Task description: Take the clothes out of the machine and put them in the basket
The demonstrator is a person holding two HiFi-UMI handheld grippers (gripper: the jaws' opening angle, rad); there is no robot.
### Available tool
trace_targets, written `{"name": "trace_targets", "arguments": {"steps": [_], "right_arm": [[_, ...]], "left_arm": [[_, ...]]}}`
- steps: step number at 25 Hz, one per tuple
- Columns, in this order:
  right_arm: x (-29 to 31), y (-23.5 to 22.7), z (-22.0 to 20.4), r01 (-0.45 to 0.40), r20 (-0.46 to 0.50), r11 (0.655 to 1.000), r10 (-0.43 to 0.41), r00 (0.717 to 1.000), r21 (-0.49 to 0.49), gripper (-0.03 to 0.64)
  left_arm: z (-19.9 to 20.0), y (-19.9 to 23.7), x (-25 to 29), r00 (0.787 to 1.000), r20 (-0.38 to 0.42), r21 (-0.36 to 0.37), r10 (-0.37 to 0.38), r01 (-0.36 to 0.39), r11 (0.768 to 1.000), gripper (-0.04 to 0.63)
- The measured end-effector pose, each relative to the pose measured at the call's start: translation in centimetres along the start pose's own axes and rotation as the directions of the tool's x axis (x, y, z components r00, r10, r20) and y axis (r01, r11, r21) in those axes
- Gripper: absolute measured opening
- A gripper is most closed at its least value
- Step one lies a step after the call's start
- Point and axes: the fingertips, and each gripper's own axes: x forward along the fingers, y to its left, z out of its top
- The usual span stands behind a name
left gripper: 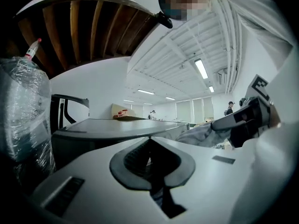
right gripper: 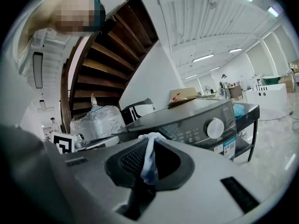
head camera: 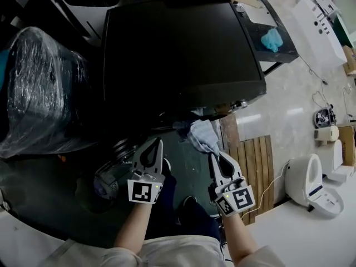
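1. Two grippers were held in front of the washing machine (head camera: 178, 43), close side by side in the head view.
2. The right gripper (head camera: 213, 156) had its jaws closed on a narrow fold of a pale garment (head camera: 203, 138). The garment hung just before the machine's front edge, and I could not tell whether its lower part had cleared the drum.
3. The left gripper (head camera: 157, 144) had its jaws together, with nothing I could clearly make out between them.
4. No basket showed in any view, so the carry looked unfinished.
5. The pinch was thin, so the hanging cloth's weight could pull it free.
6. The trailing part lay close to the machine's front and could catch there on a swing away.
7. With one gripper bearing it, a loose end could drag along the floor.
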Motion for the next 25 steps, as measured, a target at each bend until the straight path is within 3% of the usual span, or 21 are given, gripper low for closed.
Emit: {"name": "trace_targets", "arguments": {"steps": [12,18,25], "right_arm": [[-2.6,6.5,12.7,-0.062,0.014,0.998,0.062,0.998,0.020,0.034],[-2.3,9.0,17.4,-0.042,0.055,0.998,0.040,0.998,0.038,0.034],[-1.3,10.6,20.7,-0.050,0.116,0.998,0.044,0.992,0.043,0.034]], "left_arm": [[11.9,1.2,-1.6,0.997,-0.029,-0.033,-0.069,0.068,0.997,0.020],[16.7,3.1,-0.9,0.989,0.004,0.024,-0.148,0.148,0.989,0.020],[20.3,4.0,-0.8,0.984,0.032,0.041,-0.175,0.174,0.984,0.020]]}}
